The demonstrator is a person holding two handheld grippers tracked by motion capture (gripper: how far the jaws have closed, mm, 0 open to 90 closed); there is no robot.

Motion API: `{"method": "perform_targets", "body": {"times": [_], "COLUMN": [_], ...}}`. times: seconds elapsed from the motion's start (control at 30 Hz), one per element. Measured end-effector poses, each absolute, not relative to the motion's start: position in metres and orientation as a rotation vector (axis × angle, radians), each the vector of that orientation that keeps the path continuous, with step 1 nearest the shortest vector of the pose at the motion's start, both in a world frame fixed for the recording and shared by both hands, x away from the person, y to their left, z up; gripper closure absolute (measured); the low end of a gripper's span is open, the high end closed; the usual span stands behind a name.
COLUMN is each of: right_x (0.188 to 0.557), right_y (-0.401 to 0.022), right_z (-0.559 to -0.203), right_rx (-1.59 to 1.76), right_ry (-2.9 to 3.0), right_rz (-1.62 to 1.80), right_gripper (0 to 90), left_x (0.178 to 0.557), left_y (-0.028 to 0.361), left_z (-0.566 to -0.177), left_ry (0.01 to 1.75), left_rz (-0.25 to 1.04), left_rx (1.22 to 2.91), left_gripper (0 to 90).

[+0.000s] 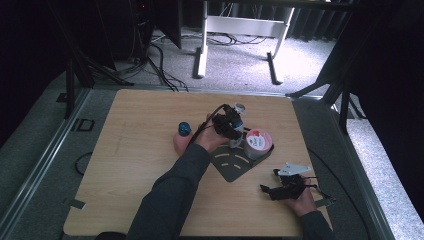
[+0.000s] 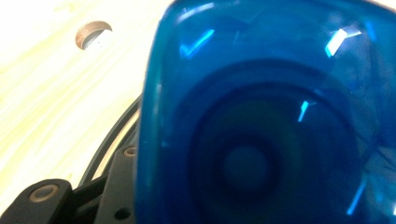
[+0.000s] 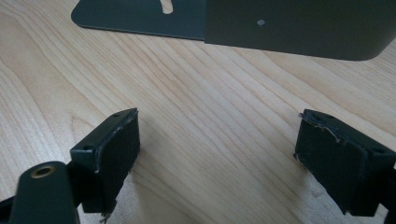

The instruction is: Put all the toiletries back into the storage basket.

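Blue bottle: one, translucent blue, seen close up in the left gripper view (image 2: 266, 121), its round base or end facing the camera; in the high view a clear-topped bottle end (image 1: 239, 107) shows just beyond the left gripper, above the black stand.
Left gripper: one (image 1: 231, 125), held over the middle of the table, just left of the tape roll; its jaws stand partway apart and the blue bottle sits between them, held.
Right gripper: one (image 3: 217, 158), near the table's front right corner in the high view (image 1: 285, 188); its two black pads stand wide apart with bare wood between them, holding nothing.
Blue cap: one small blue round piece (image 1: 184, 128), on the table left of the left hand, apart from the stand.
Tape roll: one, white and red on top (image 1: 258, 141), sitting on the stand's far right part, just beside the left gripper.
Black stand: one flat dark metal plate with curved slots (image 1: 232, 167), lying at a slant in the table's middle; its edge and upright wall show at the top of the right gripper view (image 3: 299, 28).
Table: one, light wood (image 1: 130, 165), with a round hole visible in the left gripper view (image 2: 93, 33).
Hands: two, one on each gripper.
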State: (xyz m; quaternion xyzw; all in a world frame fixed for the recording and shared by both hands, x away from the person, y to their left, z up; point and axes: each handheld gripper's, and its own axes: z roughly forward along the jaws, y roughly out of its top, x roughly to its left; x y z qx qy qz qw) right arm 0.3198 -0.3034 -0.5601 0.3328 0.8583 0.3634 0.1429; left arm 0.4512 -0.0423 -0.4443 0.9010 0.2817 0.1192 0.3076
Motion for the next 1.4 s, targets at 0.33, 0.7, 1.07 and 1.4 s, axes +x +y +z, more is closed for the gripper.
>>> {"method": "perform_targets", "body": {"times": [0.33,0.7,1.07,1.4], "right_x": [0.32,0.32,0.32,0.32], "right_y": [-0.303,-0.303,-0.303,-0.303], "right_z": [-0.56,-0.56,-0.56,-0.56], "right_rx": [0.96,0.959,0.96,0.961], "right_ry": [2.475,2.476,2.476,2.476], "right_rz": [1.048,1.048,1.048,1.049], "right_gripper": [13.6,13.6,13.6,13.6], "left_x": [0.46,0.469,0.479,0.483], "left_y": [-0.051,-0.063,-0.068,-0.071], "left_z": [-0.45,-0.452,-0.457,-0.46], "left_ry": [0.748,0.755,0.803,0.828], "left_rz": [0.33,0.33,0.308,0.298], "left_rx": [2.379,2.365,2.334,2.307], "left_gripper": [55.1,55.1,55.1,55.0]}}
